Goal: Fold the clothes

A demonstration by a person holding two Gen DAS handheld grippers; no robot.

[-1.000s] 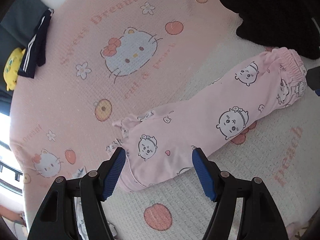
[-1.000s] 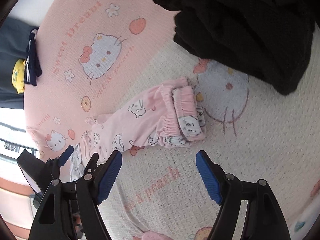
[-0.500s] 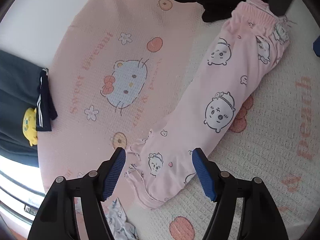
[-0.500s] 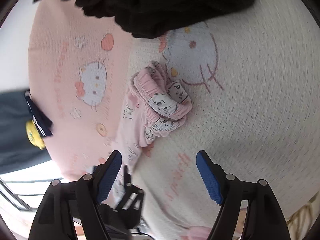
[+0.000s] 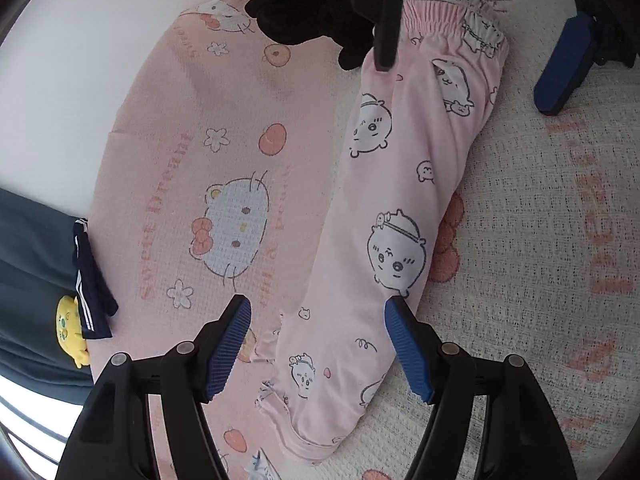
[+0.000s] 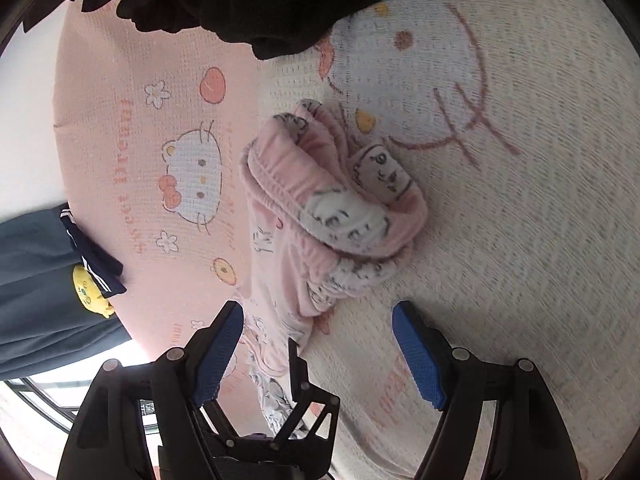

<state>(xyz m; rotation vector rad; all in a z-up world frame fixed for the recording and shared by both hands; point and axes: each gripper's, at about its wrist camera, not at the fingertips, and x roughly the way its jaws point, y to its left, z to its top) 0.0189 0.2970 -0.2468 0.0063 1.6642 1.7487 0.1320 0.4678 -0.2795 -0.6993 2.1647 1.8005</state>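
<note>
Pink trousers (image 5: 400,200) swung upright — waistband partly behind black garment (image 5: 304,8).

You've got a bed w/ pink-and-cream cartoon-cat blanket (image 5: 200,152), plain white wall (image 5: 80,60) behind, bright window (image 6: 44,396) lower left.

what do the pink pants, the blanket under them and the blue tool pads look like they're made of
Pink pants: soft matte knit, probably cotton jersey; they drape limply and the elastic waistband is gathered.
Blanket: woven waffle-textured cotton by the look; a grid of small squares shows, no sheen.
Blue pads on the left tool: likely rubber or soft plastic, finely ribbed and matte.
</note>
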